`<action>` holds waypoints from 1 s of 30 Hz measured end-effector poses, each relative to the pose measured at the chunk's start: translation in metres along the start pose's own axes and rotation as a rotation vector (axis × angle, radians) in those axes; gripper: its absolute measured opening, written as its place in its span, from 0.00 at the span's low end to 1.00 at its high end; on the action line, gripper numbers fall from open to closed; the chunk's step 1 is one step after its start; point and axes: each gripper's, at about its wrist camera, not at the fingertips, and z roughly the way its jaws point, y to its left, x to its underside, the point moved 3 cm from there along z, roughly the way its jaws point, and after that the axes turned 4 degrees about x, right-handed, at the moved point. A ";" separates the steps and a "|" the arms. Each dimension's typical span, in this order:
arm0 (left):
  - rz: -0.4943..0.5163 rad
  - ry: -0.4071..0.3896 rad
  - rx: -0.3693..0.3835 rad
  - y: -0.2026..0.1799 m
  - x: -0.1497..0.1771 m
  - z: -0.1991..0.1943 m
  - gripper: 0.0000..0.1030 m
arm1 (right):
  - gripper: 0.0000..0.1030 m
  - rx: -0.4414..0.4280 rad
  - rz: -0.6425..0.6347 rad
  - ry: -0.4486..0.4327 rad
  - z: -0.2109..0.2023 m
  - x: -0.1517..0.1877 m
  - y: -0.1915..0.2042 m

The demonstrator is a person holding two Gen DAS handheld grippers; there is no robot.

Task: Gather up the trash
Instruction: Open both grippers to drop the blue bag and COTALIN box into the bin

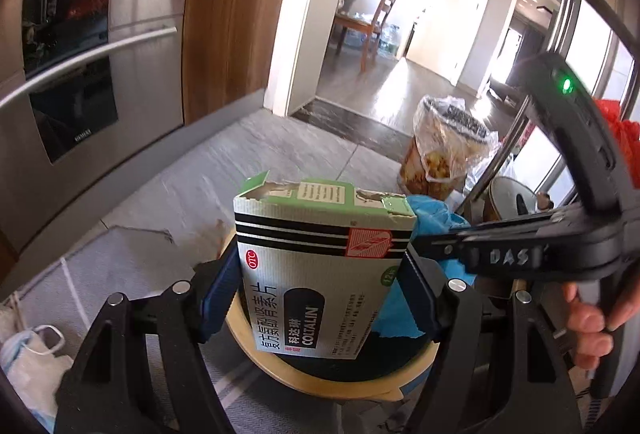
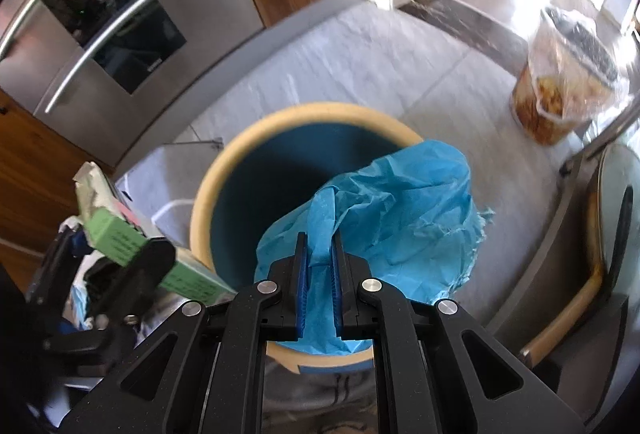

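Both hands loaded: left gripper [image 1: 320,286] clamps the medicine box [image 1: 320,266], right gripper [image 2: 320,274] pinches blue tissue paper [image 2: 384,210]. Bin [image 2: 224,170] mouth sits right below, tissue closer.

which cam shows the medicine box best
The left wrist view. The medicine box fills the centre there, clamped in the left gripper, its printed front and torn top readable, above the round bin. The right wrist view catches only its green edge at the left margin, partly hidden by the gripper finger.
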 end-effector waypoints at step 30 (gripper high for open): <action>-0.007 0.015 -0.076 0.008 0.014 -0.039 0.95 | 0.85 -0.011 0.119 -0.204 -0.037 -0.018 -0.004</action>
